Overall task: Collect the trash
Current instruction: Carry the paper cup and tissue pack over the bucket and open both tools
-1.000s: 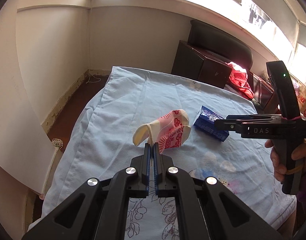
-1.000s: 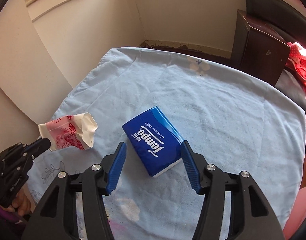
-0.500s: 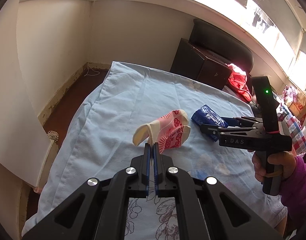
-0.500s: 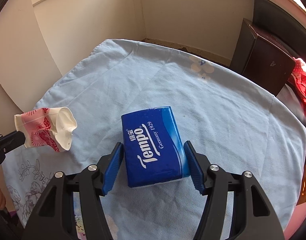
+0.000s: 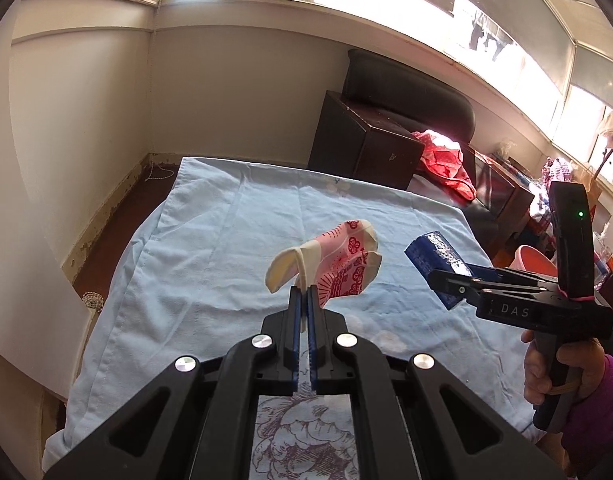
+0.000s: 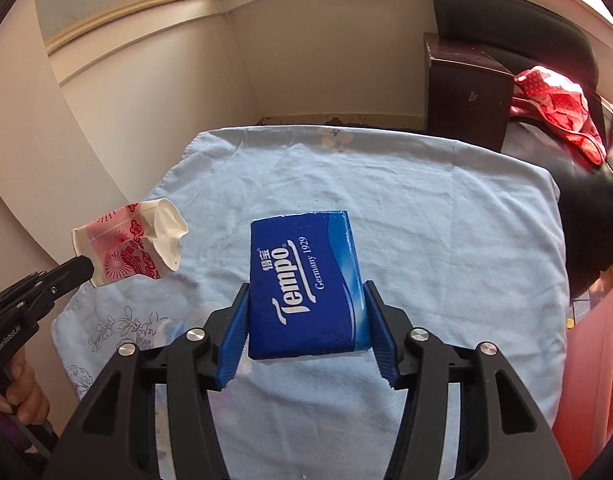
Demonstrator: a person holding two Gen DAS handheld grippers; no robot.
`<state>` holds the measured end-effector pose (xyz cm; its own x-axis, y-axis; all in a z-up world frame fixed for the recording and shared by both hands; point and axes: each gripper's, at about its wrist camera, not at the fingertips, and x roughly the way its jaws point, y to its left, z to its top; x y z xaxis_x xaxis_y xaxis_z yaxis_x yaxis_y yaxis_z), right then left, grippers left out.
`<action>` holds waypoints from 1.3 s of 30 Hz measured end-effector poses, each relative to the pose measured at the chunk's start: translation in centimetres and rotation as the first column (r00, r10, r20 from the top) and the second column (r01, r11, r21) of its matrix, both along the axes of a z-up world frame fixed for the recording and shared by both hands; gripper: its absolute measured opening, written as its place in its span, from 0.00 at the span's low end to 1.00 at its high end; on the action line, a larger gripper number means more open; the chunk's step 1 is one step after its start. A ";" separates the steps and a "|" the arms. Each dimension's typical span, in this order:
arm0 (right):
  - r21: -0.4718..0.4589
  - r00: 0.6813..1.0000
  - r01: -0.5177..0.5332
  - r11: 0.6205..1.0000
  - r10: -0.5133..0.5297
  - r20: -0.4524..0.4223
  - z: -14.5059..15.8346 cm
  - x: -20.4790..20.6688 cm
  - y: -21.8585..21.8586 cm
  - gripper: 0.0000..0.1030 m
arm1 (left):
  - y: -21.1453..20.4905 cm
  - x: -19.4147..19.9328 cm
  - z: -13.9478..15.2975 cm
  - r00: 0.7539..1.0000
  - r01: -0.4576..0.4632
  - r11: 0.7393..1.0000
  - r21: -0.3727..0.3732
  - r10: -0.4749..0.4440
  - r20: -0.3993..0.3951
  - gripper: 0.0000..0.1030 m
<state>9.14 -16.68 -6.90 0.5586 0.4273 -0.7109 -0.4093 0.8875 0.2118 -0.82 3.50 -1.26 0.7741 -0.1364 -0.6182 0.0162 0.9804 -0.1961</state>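
Note:
My left gripper (image 5: 303, 294) is shut on a crushed pink-and-white paper cup (image 5: 338, 262) and holds it above the table; the cup also shows in the right wrist view (image 6: 130, 248), pinched by the left gripper (image 6: 84, 270). My right gripper (image 6: 306, 300) is shut on a blue Tempo tissue pack (image 6: 306, 284), lifted off the cloth. In the left wrist view the pack (image 5: 436, 258) sticks out of the right gripper (image 5: 446, 284) to the right of the cup.
A light blue cloth (image 5: 226, 248) covers the table (image 6: 446, 220). A dark brown cabinet (image 5: 362, 144) and black seat back (image 5: 406, 84) stand behind it, with red fabric (image 5: 446, 162) on them. An orange-pink basin (image 5: 532, 258) sits low at the right. Walls close the left side.
My right gripper closed on the tissue pack and lifted it off the cloth. My left gripper kept holding the cup, and both views tilted upward.

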 end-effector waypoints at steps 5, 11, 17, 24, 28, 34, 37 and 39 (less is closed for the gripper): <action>0.001 0.987 0.157 0.988 -0.157 0.040 1.8 -2.0 -6.1 0.54 | -4.3 0.2 1.3 0.994 0.107 0.994 0.015 -0.108 0.031 0.02; -0.017 0.932 0.361 0.933 -0.359 0.054 2.3 -4.1 -13.8 0.54 | -11.0 0.8 2.5 0.962 0.263 0.964 0.035 -0.264 0.062 0.02; -0.045 0.867 0.498 0.866 -0.496 0.056 1.7 -5.6 -19.8 0.54 | -17.8 1.2 3.7 0.915 0.390 0.919 0.053 -0.393 0.093 0.02; -0.016 0.815 0.579 0.815 -0.579 0.028 0.4 -6.2 -24.4 0.54 | -24.7 1.7 4.4 0.864 0.487 0.869 0.087 -0.494 0.101 0.02; -0.015 0.799 0.601 0.799 -0.601 0.021 -0.3 -6.3 -26.0 0.54 | -27.6 2.1 4.1 0.846 0.518 0.850 0.093 -0.526 0.093 0.02; -0.024 0.782 0.623 0.782 -0.623 0.005 -1.3 -6.5 -27.6 0.54 | -30.6 3.7 2.4 0.834 0.545 0.833 0.091 -0.551 0.046 0.02; -0.033 0.775 0.631 0.775 -0.632 -0.002 -1.7 -6.5 -28.1 0.54 | -31.4 4.5 1.6 0.829 0.555 0.827 0.090 -0.559 0.024 0.02; -0.027 0.774 0.633 0.774 -0.633 -0.015 -1.9 -6.3 -28.4 0.54 | -31.9 4.9 1.2 0.827 0.559 0.824 0.092 -0.562 0.011 0.02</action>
<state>2.84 -45.04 -8.81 0.6826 -0.0309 -0.7301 0.2506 0.9484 0.1941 4.11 -28.42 -0.08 0.6016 -0.5043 -0.6195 0.5731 0.8127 -0.1051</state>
